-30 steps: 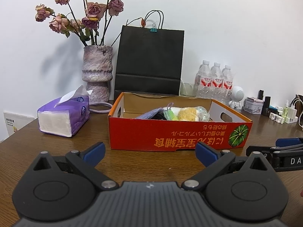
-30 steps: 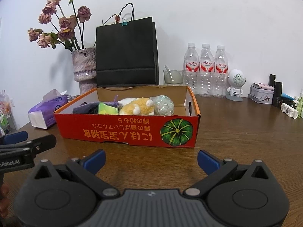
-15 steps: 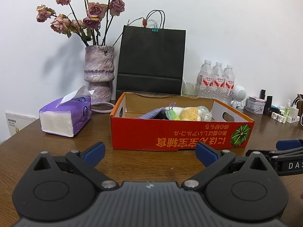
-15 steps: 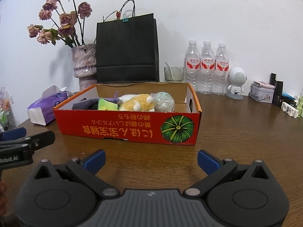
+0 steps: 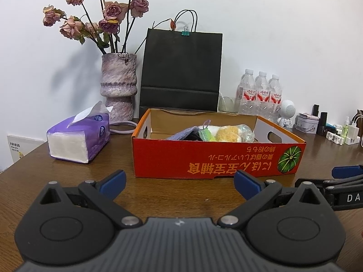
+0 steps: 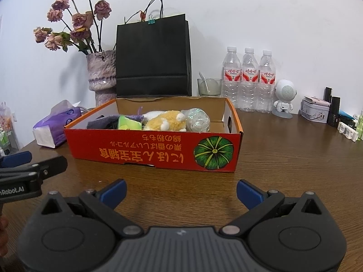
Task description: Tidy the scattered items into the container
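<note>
A red cardboard box (image 5: pixel 217 158) (image 6: pixel 154 151) stands on the brown table. It holds a yellow plush toy (image 6: pixel 168 123) (image 5: pixel 226 133), a shiny clear ball (image 6: pixel 197 120), a green packet (image 6: pixel 128 122) and a grey-purple pouch (image 6: pixel 102 122). My left gripper (image 5: pixel 179 184) is open and empty, in front of the box. My right gripper (image 6: pixel 181 191) is open and empty, also in front of the box. The right gripper shows at the right edge of the left wrist view (image 5: pixel 335 185); the left gripper shows at the left edge of the right wrist view (image 6: pixel 29 170).
A purple tissue pack (image 5: pixel 79 136) lies left of the box. Behind it stand a vase of dried roses (image 5: pixel 119 86), a black paper bag (image 5: pixel 181 72), three water bottles (image 6: pixel 248 79), a glass (image 6: pixel 208 87), a white robot figure (image 6: pixel 284 97) and small items at the far right.
Both grippers have drawn back slightly from the box and lifted a little. Nothing was gripped or released.
</note>
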A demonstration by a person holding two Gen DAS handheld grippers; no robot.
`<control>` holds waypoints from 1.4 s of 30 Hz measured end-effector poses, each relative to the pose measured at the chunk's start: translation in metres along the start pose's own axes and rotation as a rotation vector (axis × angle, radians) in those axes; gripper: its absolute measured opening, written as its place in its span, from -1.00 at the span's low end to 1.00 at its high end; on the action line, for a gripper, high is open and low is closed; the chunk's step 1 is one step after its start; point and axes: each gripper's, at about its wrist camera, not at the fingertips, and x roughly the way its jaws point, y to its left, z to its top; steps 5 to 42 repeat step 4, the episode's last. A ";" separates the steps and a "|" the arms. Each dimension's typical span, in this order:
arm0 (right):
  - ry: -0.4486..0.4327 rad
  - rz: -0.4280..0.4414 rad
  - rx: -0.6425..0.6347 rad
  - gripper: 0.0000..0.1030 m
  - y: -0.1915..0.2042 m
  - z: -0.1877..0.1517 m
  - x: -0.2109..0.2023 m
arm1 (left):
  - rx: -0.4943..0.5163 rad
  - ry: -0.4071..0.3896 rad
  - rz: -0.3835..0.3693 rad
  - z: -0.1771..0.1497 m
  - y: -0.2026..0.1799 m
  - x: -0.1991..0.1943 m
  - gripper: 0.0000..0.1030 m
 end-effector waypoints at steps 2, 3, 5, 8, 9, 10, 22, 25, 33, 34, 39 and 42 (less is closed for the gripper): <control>0.000 0.000 0.000 1.00 0.000 0.000 0.000 | -0.004 0.001 -0.002 0.000 0.001 0.000 1.00; 0.000 0.000 0.001 1.00 0.000 0.000 0.000 | -0.009 0.000 0.001 0.000 0.002 0.000 1.00; 0.001 0.000 0.001 1.00 0.000 0.000 0.000 | -0.015 -0.004 0.009 0.000 0.003 -0.001 1.00; 0.001 0.000 0.001 1.00 0.000 0.000 0.000 | -0.015 -0.004 0.009 0.000 0.003 -0.001 1.00; 0.001 0.000 0.001 1.00 0.000 0.000 0.000 | -0.015 -0.004 0.009 0.000 0.003 -0.001 1.00; 0.001 0.000 0.001 1.00 0.000 0.000 0.000 | -0.015 -0.004 0.009 0.000 0.003 -0.001 1.00; 0.001 0.000 0.001 1.00 0.000 0.000 0.000 | -0.015 -0.004 0.009 0.000 0.003 -0.001 1.00; 0.001 0.000 0.001 1.00 0.000 0.000 0.000 | -0.015 -0.004 0.009 0.000 0.003 -0.001 1.00; 0.001 0.000 0.001 1.00 0.000 0.000 0.000 | -0.015 -0.004 0.009 0.000 0.003 -0.001 1.00; 0.001 0.000 0.001 1.00 0.000 0.000 0.000 | -0.015 -0.004 0.009 0.000 0.003 -0.001 1.00; 0.001 0.000 0.001 1.00 0.000 0.000 0.000 | -0.015 -0.004 0.009 0.000 0.003 -0.001 1.00; 0.001 0.000 0.001 1.00 0.000 0.000 0.000 | -0.015 -0.004 0.009 0.000 0.003 -0.001 1.00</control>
